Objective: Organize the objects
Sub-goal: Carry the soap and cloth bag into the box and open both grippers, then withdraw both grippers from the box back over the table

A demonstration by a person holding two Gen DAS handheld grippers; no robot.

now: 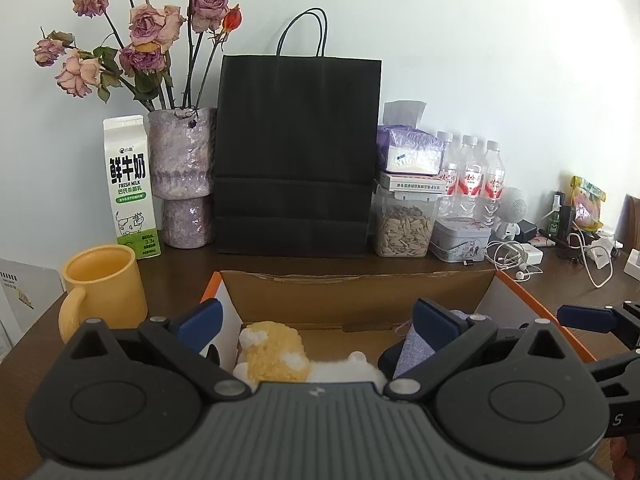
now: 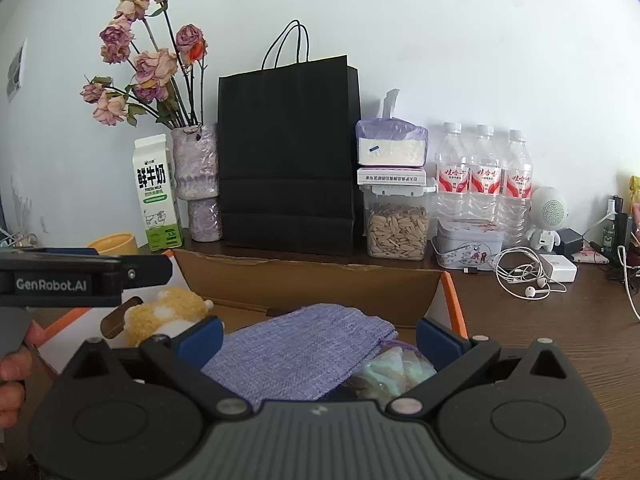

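An open cardboard box (image 1: 360,292) with orange edges sits on the brown table; it also shows in the right wrist view (image 2: 312,280). Inside lie a yellow-and-white plush toy (image 1: 276,350), also seen in the right wrist view (image 2: 168,312), a lilac woven pouch (image 2: 304,352) and a pale green packet (image 2: 392,372). My left gripper (image 1: 318,324) is open over the box's left half, above the plush. My right gripper (image 2: 320,336) is open over the pouch. The pouch's edge (image 1: 416,350) shows by the left gripper's right finger.
Along the back wall stand a yellow mug (image 1: 104,284), a milk carton (image 1: 130,188), a vase of dried roses (image 1: 182,176), a black paper bag (image 1: 296,156), a seed jar (image 1: 404,228), a tin (image 1: 460,240), water bottles (image 2: 484,184), earphones (image 2: 520,276).
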